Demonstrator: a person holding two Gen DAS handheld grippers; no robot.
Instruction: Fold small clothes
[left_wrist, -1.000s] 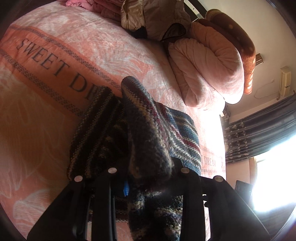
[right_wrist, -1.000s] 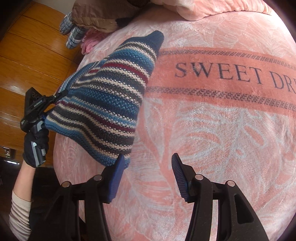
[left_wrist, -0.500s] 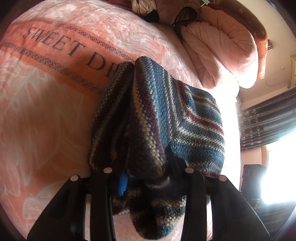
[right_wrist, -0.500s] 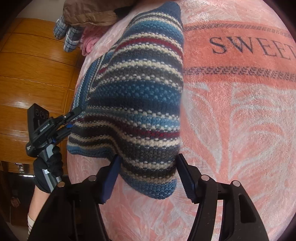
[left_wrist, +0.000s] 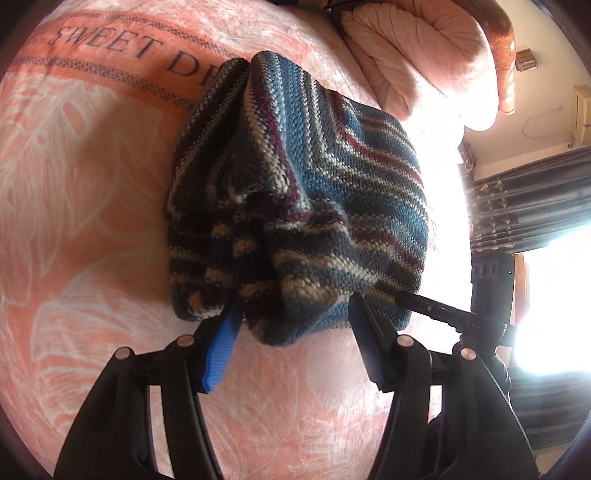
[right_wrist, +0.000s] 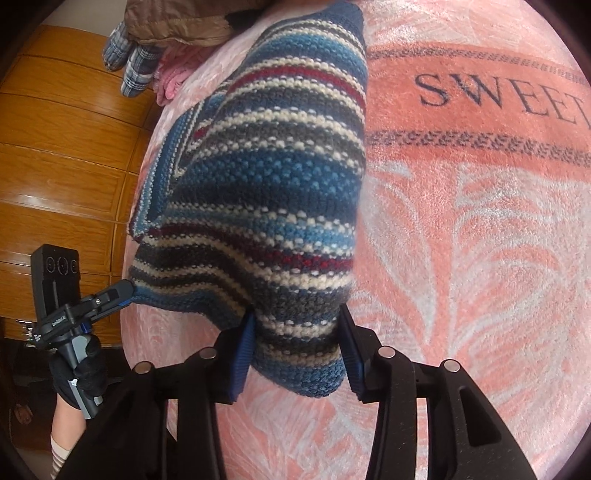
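A striped knitted sweater (left_wrist: 303, 192) in blue, cream and dark red lies bunched on the pink bedspread (left_wrist: 92, 184). My left gripper (left_wrist: 293, 314) stands open, its blue pads (left_wrist: 219, 347) spread to either side of the sweater's near hem. In the right wrist view the same sweater (right_wrist: 266, 184) is folded over. My right gripper (right_wrist: 297, 332) is shut on its near corner, with fabric filling the gap between the pads. The left gripper (right_wrist: 118, 291) shows at the sweater's left corner, held by a gloved hand (right_wrist: 79, 376). The right gripper's tip (left_wrist: 424, 306) touches the sweater's right corner.
The bedspread (right_wrist: 480, 240) bears the words "SWEET DREAM". Pink pillows (left_wrist: 424, 55) lie at the head of the bed. A brown jacket (right_wrist: 177, 22) and checked cloth (right_wrist: 129, 62) sit at the far edge. Wooden panelling (right_wrist: 66, 147) runs along the left; dark curtains (left_wrist: 528, 199) hang by a bright window.
My left gripper has opened and drawn back from the sweater it held. My right gripper has moved onto the sweater's corner and shut on it. The sweater has been folded over.
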